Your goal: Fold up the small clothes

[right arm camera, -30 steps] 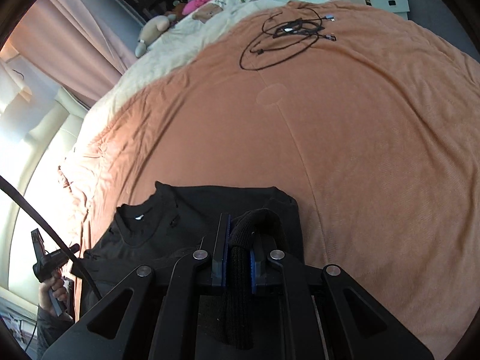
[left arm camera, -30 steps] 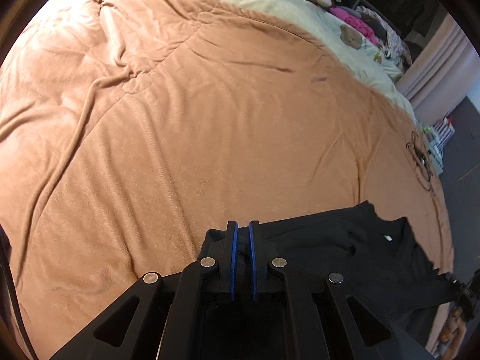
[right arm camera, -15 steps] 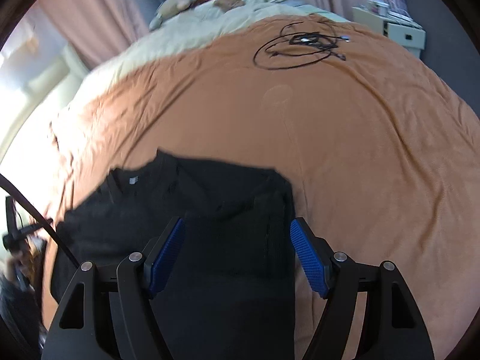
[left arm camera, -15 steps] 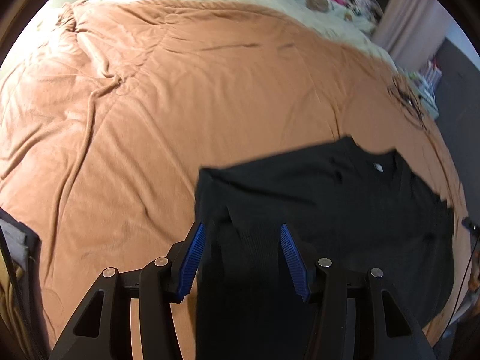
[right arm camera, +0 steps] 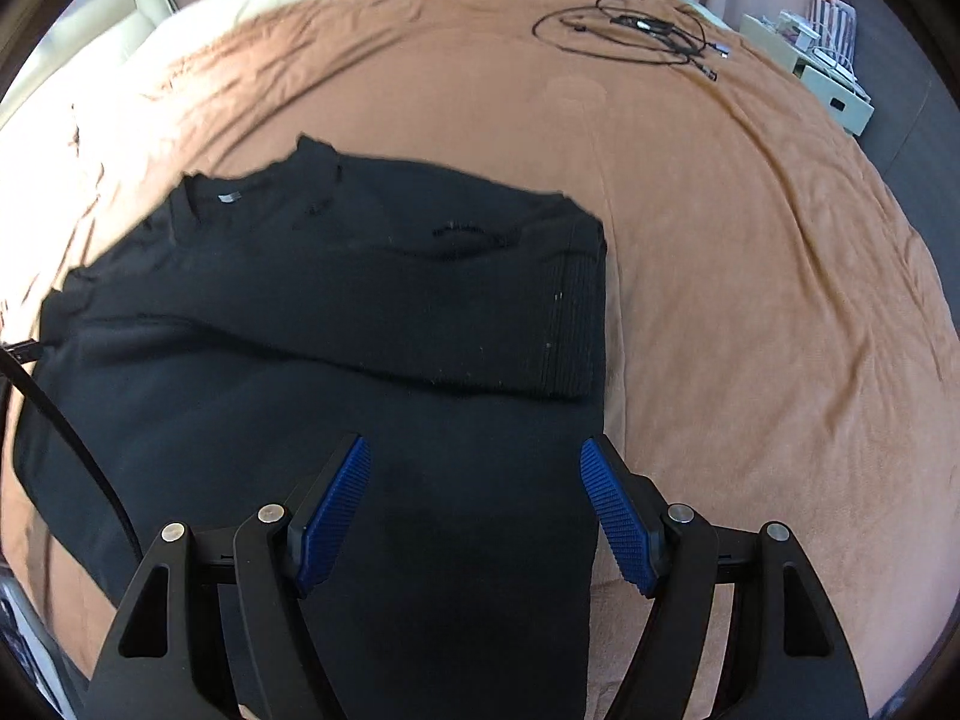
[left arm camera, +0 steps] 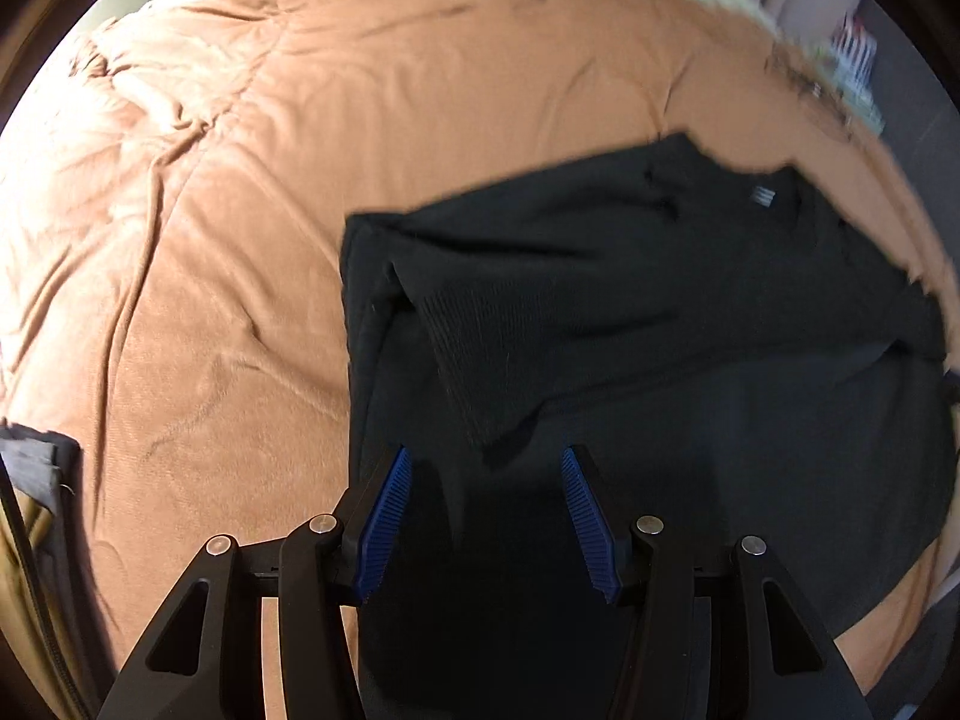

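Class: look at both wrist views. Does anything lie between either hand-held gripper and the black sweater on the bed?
Nothing visible does. The left hand-held gripper and right hand-held gripper hang open directly over the black sweater; the cable tangle lies far off.

Matt black knit sweater (left arm camera: 660,276) (ribbed cuffs)

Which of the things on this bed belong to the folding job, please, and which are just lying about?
Part of the job: black sweater, left gripper, right gripper, both open above it.

Lying about: tangle of black cables, orange blanket underneath, grey cloth at the bed's edge.
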`<state>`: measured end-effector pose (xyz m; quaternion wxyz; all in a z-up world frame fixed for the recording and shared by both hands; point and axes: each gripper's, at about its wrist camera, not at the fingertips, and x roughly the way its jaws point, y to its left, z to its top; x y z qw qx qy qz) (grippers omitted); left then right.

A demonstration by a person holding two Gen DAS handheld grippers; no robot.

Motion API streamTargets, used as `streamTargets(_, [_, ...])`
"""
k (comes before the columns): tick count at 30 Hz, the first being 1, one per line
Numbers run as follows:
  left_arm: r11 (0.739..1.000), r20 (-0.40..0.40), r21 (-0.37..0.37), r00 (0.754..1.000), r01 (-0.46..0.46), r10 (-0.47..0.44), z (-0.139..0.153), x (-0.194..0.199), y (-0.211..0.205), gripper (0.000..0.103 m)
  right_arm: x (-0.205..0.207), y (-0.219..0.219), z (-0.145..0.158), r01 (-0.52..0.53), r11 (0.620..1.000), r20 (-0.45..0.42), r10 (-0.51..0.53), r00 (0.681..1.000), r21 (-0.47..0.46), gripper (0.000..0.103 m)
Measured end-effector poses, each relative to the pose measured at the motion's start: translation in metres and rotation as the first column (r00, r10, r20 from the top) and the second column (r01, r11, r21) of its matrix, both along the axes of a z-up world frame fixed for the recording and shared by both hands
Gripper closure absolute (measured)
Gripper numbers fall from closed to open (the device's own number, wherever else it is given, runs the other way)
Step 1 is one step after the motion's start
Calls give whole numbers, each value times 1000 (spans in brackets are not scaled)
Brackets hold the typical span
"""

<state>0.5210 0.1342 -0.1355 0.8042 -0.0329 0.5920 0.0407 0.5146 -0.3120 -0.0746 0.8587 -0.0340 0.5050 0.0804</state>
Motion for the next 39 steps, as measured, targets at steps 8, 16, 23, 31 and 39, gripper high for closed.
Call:
streamTargets(8, [985, -40, 175, 999, 1, 6, -21, 26, -9, 50, 39, 11, -13, 62, 995, -12, -63, 998, -83, 32])
streamTargets(16, [977, 27, 208, 999, -51, 47, -17, 74, 0, 53, 86, 27, -19, 98, 985, 29, -95, 995, -139, 32])
streamTargets(23, [980, 138, 140, 983, -143, 124, 1, 112, 25, 53, 117, 31, -5, 129, 987, 104, -118, 988, -101, 32])
streamTargets(31, [993, 179, 28, 978, -112, 105, 16, 115, 35, 53, 112, 12, 9, 106, 994, 146, -110, 983, 31, 32])
streamTargets(39, [997, 139, -34, 988, -65, 69, -6, 126, 36, 53, 126, -13, -20, 77, 989, 63, -85, 994, 123, 32])
